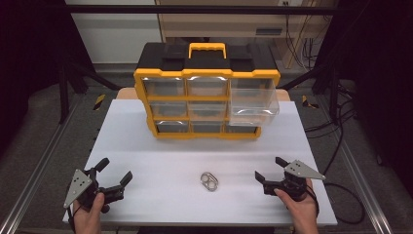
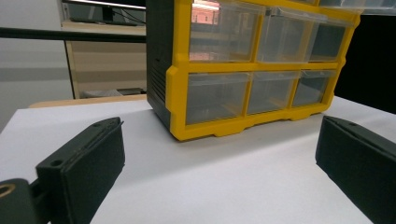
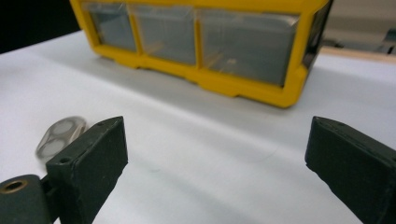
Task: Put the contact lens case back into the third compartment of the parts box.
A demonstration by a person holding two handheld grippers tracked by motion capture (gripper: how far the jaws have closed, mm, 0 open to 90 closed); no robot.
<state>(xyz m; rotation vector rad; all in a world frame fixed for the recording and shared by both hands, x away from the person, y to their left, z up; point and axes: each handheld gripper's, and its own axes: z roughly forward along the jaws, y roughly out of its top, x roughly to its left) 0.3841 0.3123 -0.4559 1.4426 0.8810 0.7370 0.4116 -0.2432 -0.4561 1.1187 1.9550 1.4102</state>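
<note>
- Two black two-jaw grippers rested low at the near edge of the white table (image 1: pixel 146 161), each in one hand: the left gripper (image 1: pixel 116 175) stood spread wide with nothing between its jaws, and the right gripper (image 1: pixel 270 171) was likewise spread and empty.
- Both pointed inward, probably so either could reach the small silver metal double-loop clip (image 1: pixel 210 182), which lay flat on the table between them, nearer the right gripper and apart from it.
- Beyond, the yellow-and-black plastic drawer cabinet with clear drawers (image 1: pixel 207 105) stood upright mid-table; its clear right-hand drawer (image 1: pixel 254 103) was pulled out, seemingly ready to receive the clip.
- No brand, label or writing could be read anywhere.
</note>
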